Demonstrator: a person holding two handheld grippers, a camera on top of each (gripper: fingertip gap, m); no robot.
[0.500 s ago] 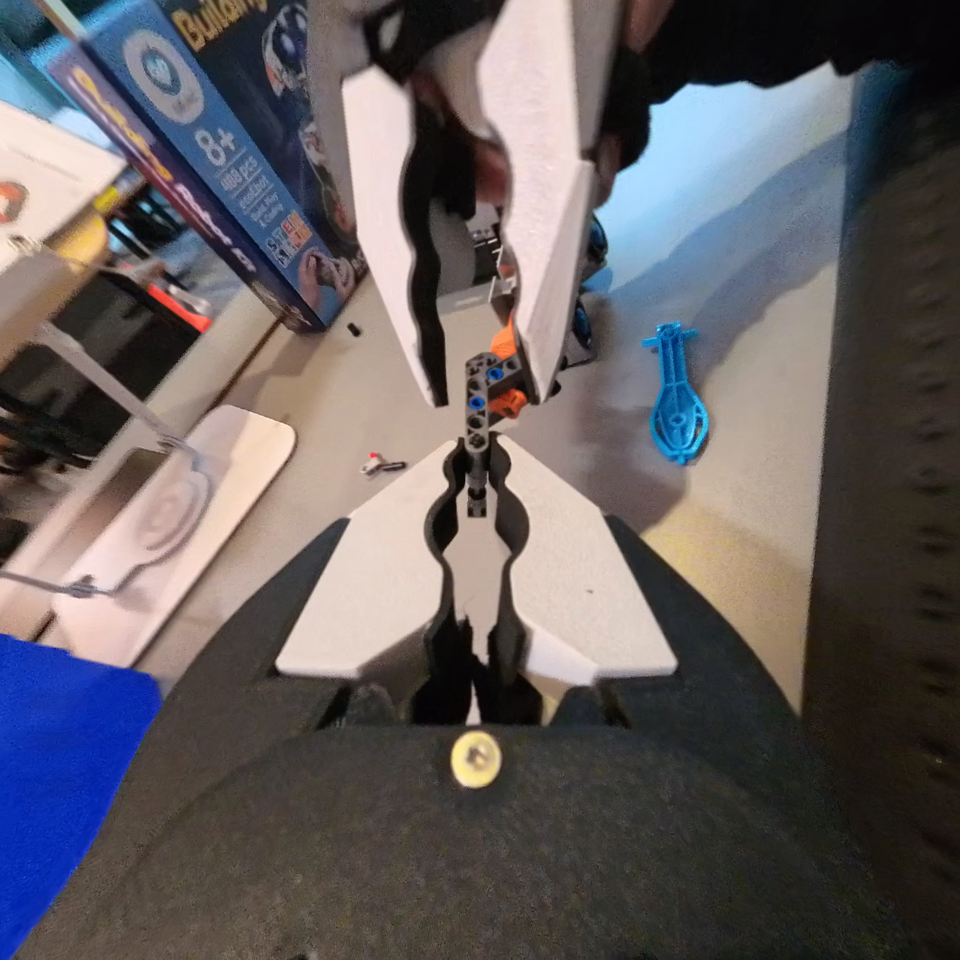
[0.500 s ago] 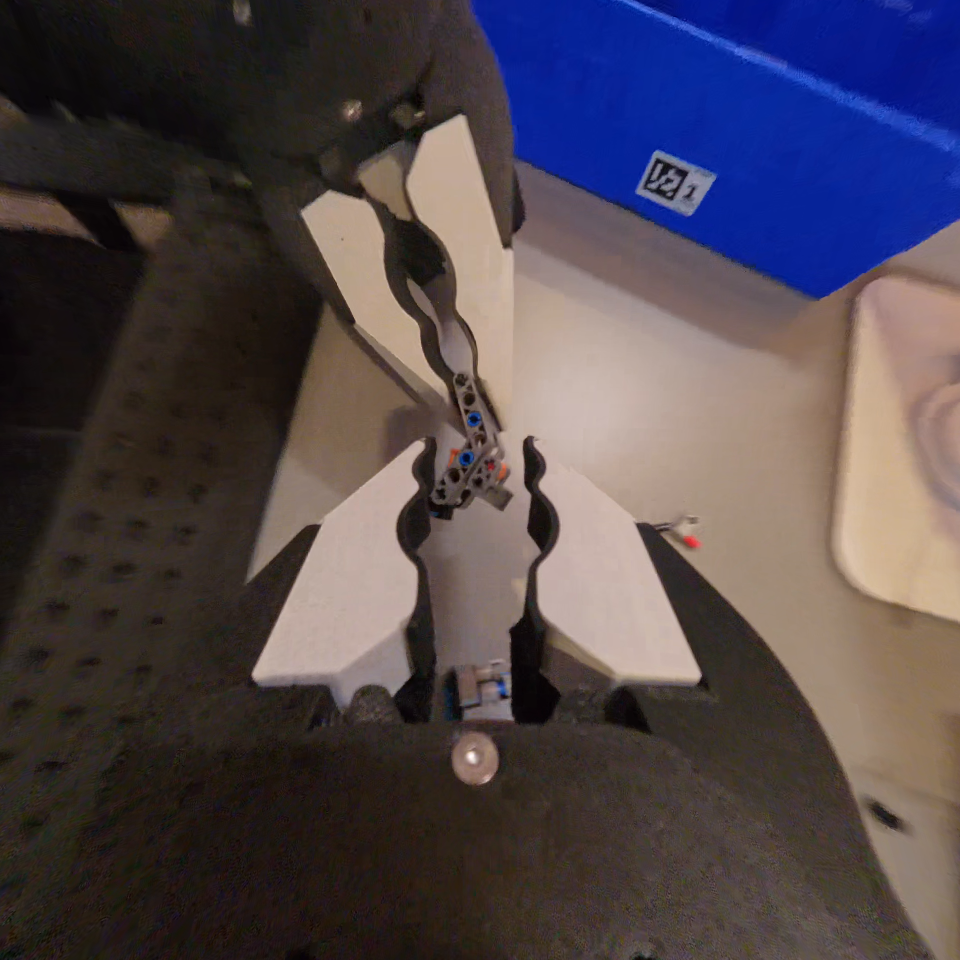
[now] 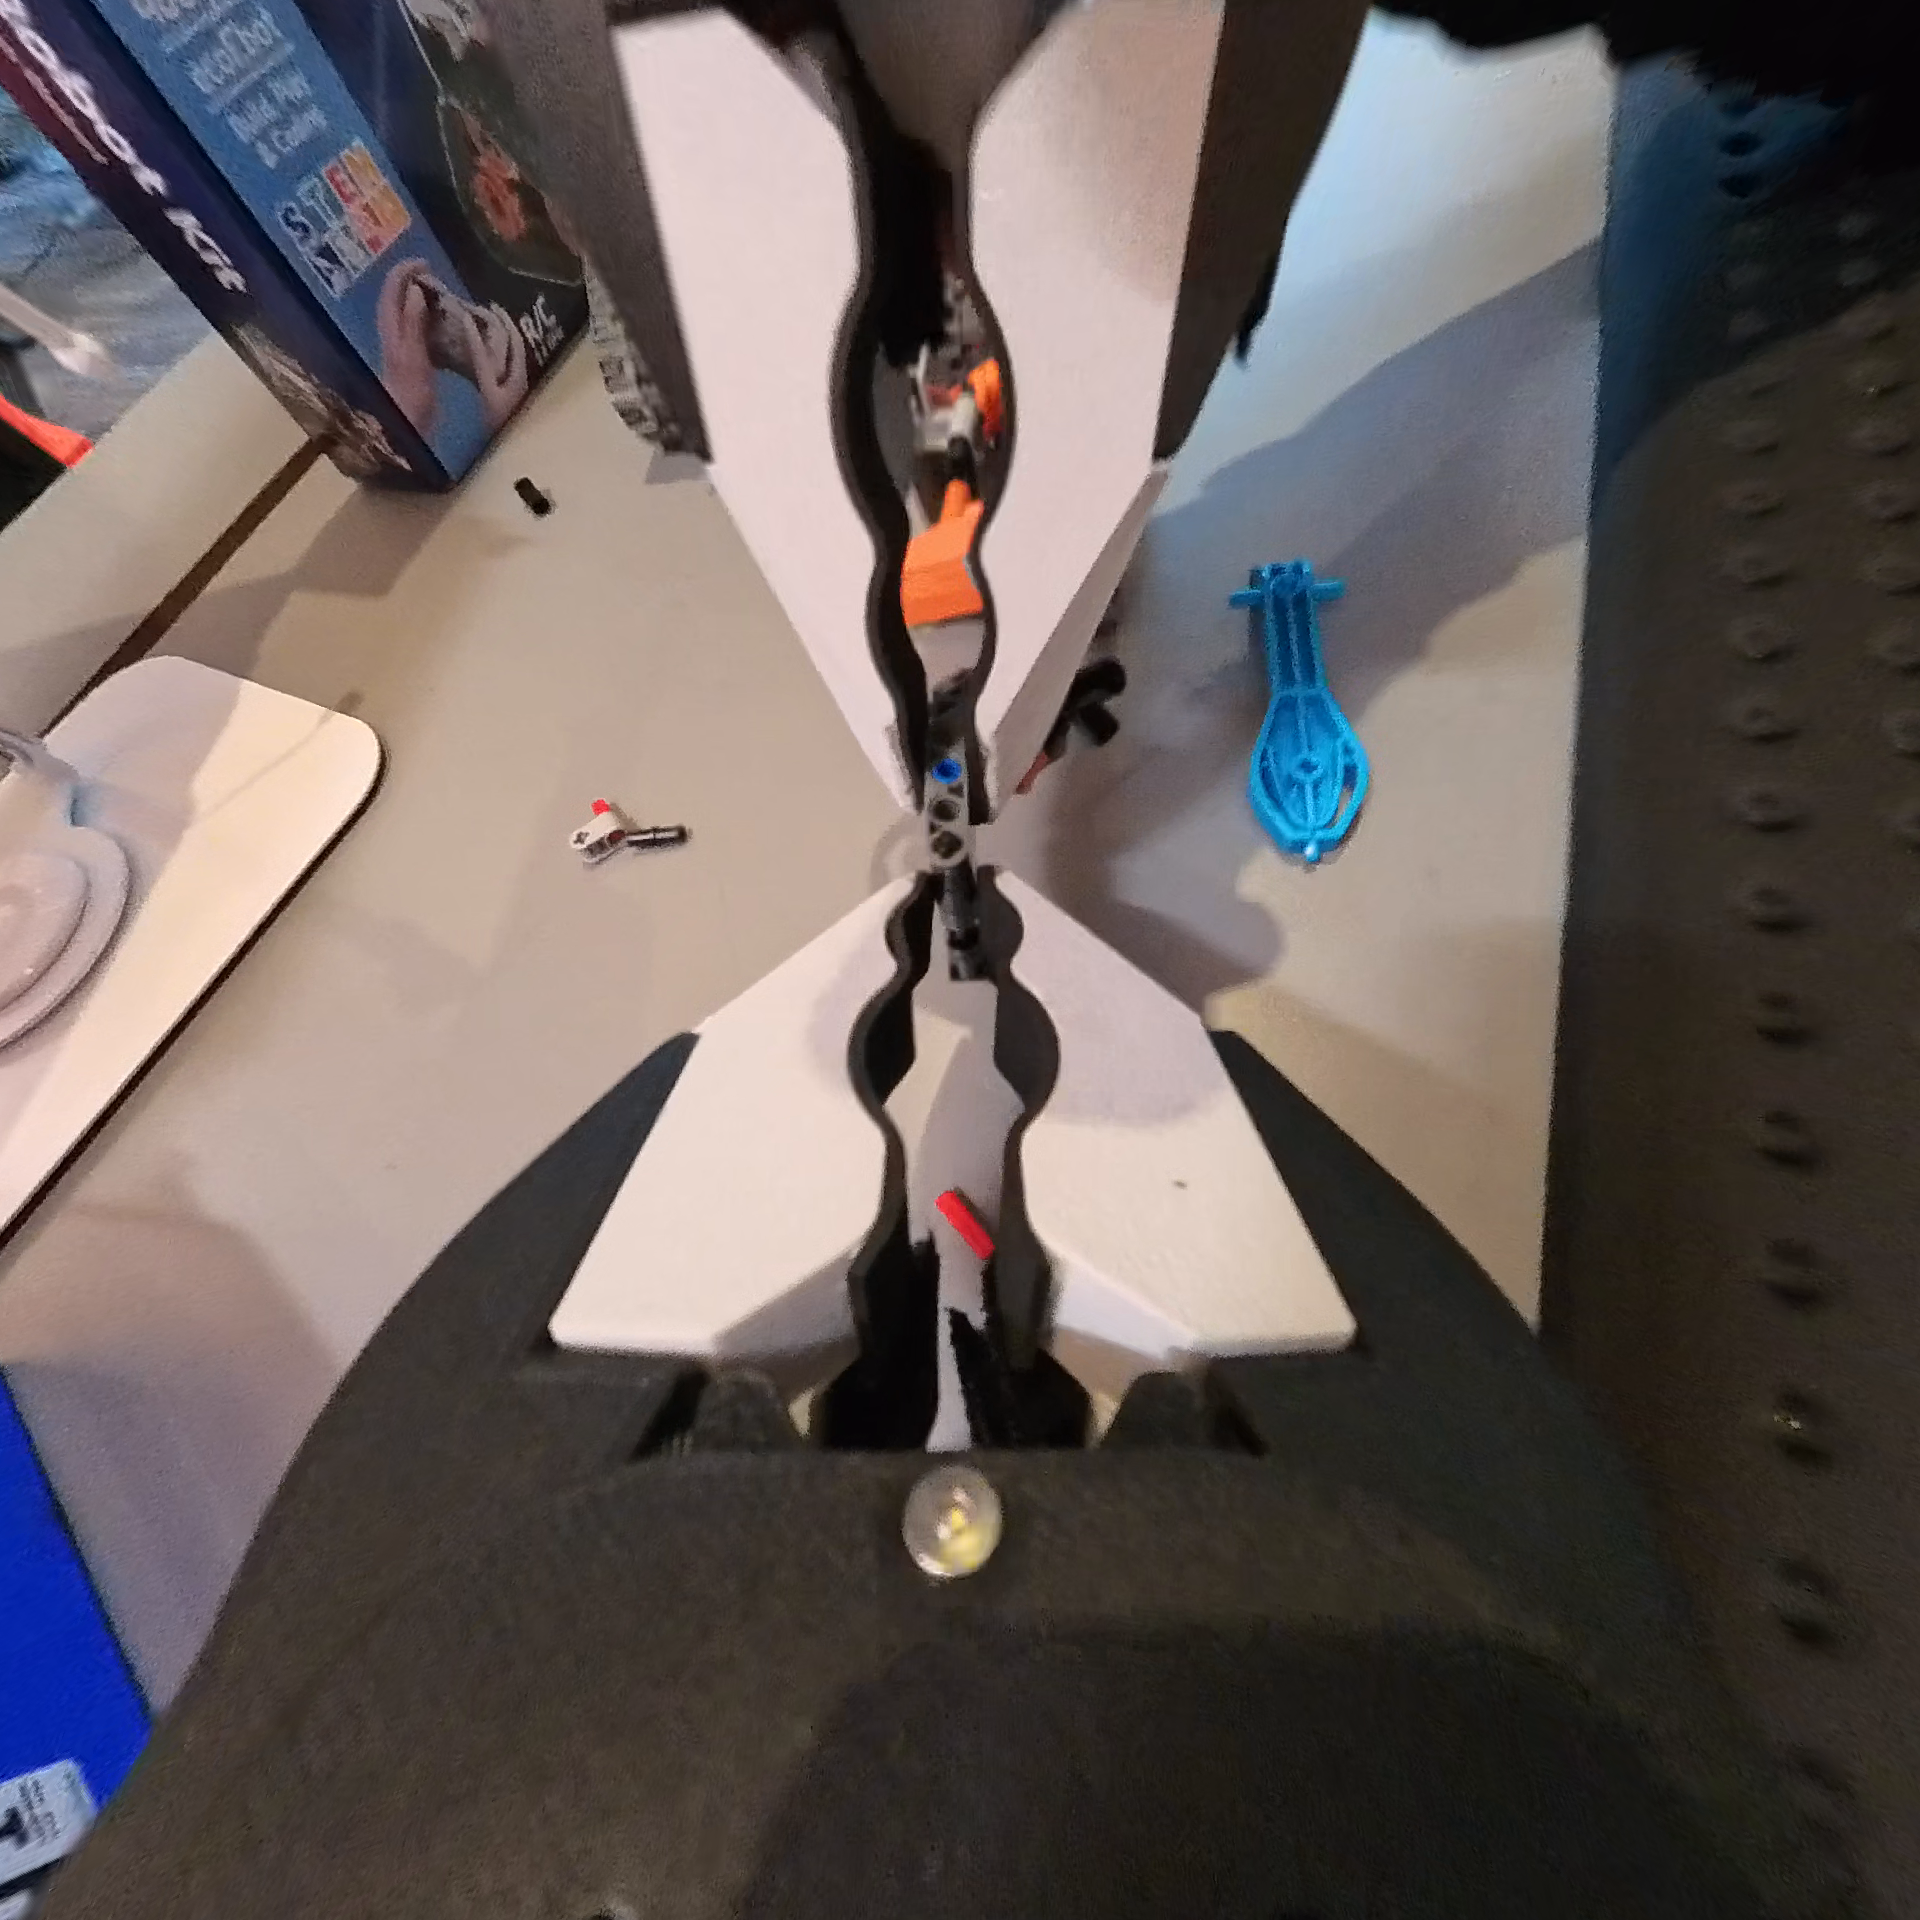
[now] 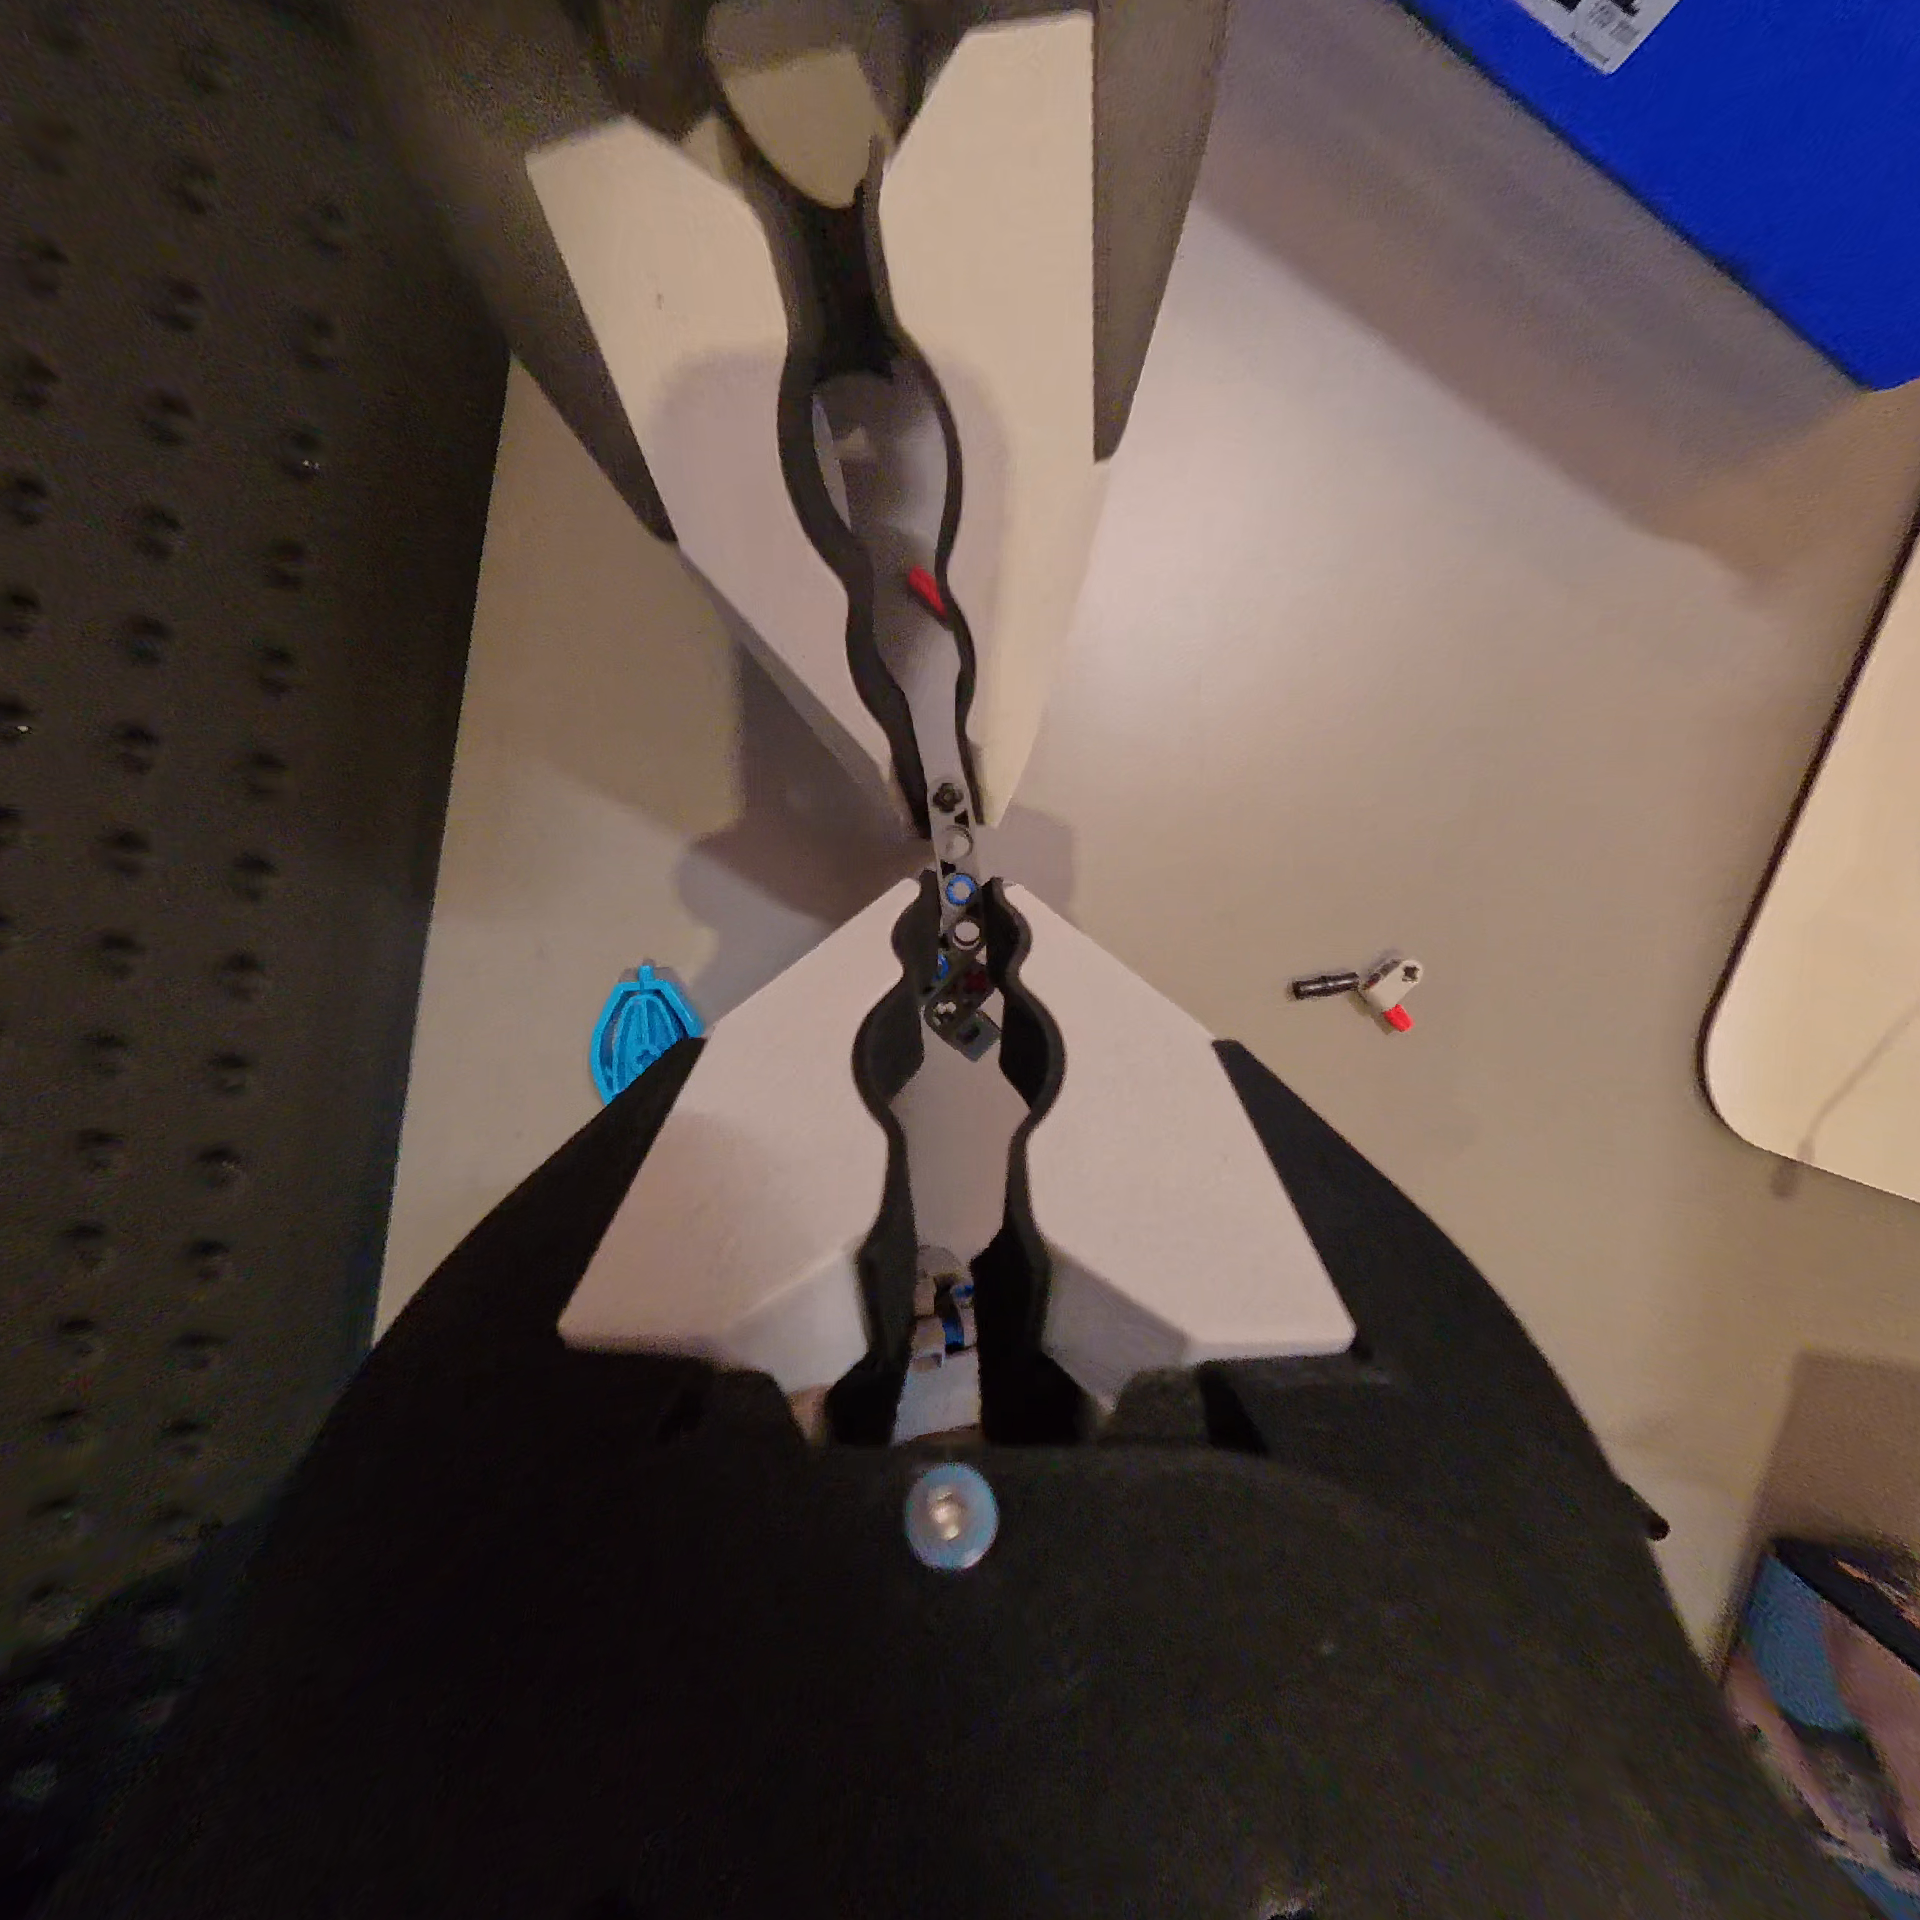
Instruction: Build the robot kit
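Closer now, both hand-held grippers [image 3: 954, 883] [image 4: 961, 894] pinch the grey beam [image 3: 952, 821] tip-to-tip.

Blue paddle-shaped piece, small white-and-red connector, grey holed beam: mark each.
blue paddle-shaped piece [image 3: 1304, 774]: left wrist view, its wide oval end.
small white-and-red connector [image 4: 1387, 989]: right wrist view, white body.
grey holed beam [image 3: 952, 821]: left wrist view, span between both grippers' tips.

hobby desk: kit boxes [image 3: 312, 208], loose toy parts [image 3: 623, 834].
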